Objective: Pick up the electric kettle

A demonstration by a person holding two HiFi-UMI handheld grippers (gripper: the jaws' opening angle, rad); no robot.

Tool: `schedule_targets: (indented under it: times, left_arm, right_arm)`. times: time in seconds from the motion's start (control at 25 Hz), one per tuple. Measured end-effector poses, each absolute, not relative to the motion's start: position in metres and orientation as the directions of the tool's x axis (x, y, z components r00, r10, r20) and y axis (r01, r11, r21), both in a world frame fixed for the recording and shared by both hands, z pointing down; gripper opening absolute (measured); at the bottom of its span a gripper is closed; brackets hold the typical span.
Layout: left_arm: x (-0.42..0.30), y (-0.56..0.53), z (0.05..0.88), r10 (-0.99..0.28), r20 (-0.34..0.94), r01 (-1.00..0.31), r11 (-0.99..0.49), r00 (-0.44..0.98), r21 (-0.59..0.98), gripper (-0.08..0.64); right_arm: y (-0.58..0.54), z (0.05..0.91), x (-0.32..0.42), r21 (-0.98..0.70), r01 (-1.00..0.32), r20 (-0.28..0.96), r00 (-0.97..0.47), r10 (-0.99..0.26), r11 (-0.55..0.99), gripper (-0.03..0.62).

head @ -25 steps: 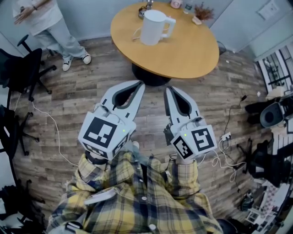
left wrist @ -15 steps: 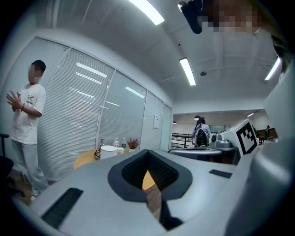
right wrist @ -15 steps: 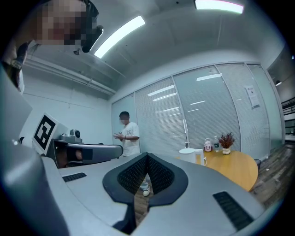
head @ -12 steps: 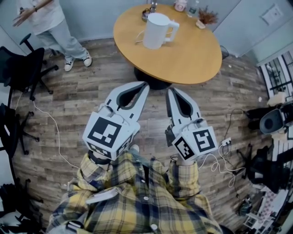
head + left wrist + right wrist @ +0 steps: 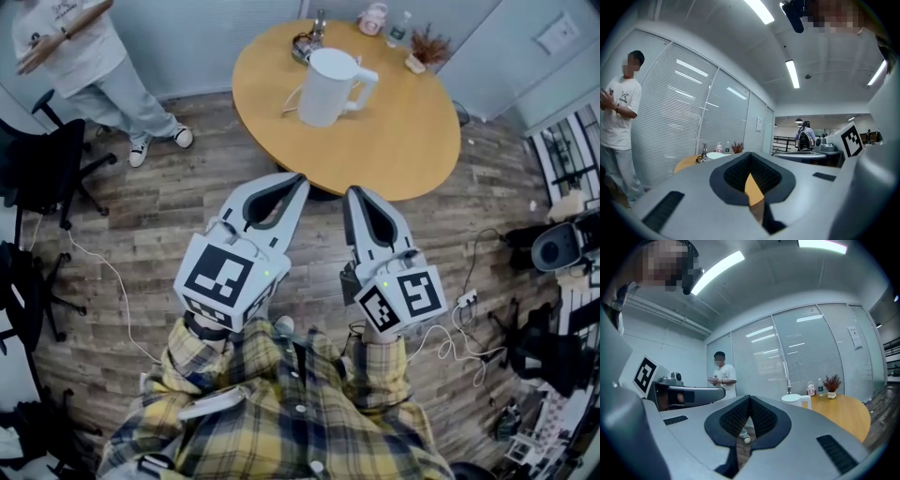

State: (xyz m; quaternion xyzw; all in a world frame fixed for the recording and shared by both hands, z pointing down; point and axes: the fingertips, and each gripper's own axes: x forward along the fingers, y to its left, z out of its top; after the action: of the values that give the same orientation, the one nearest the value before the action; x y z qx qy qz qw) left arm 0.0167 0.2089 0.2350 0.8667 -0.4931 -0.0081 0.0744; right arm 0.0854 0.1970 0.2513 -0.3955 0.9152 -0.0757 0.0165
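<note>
The left gripper's (image 5: 300,180) jaws are shut tight, tip to tip, with nothing in them. In the left gripper view (image 5: 751,155) only a bit of the table shows through the hole behind the tips. The right gripper's (image 5: 351,192) jaws are shut too and hold nothing. In the right gripper view (image 5: 750,398) the floor shows through the hole.

In the head view the two grippers sit side by side and point to 12 o'clock, over the wood floor (image 5: 159,206). They are near the round table (image 5: 412,141) but do not touch it.

The white kettle (image 5: 326,86) stands up on the table, at 12 o'clock from the grippers and well apart from them. Its handle sticks out to 3 o'clock. Nothing holds it.

At the table's far edge, near 1 o'clock, are a pink bottle (image 5: 373,17) and a small plant (image 5: 431,47).

A person (image 5: 75,47) in white stands at 10 o'clock, away from the table. A black chair (image 5: 47,159) is at 9 o'clock. A white cord (image 5: 108,272) lies on the floor at 8 o'clock. A yellow check shirt (image 5: 281,412) is at 6 o'clock.
</note>
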Motion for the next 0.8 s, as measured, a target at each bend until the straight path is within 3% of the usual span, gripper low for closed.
schedule_targets:
  times: [0.8]
  left_arm:
    - [-0.054, 0.104, 0.240, -0.769, 0.079, -0.771, -0.620, 0.634, 0.147, 0.003]
  right_arm:
    - [0.100, 0.259, 0.024, -0.155, -0.819, 0.066, -0.567, -0.821, 0.553, 0.031]
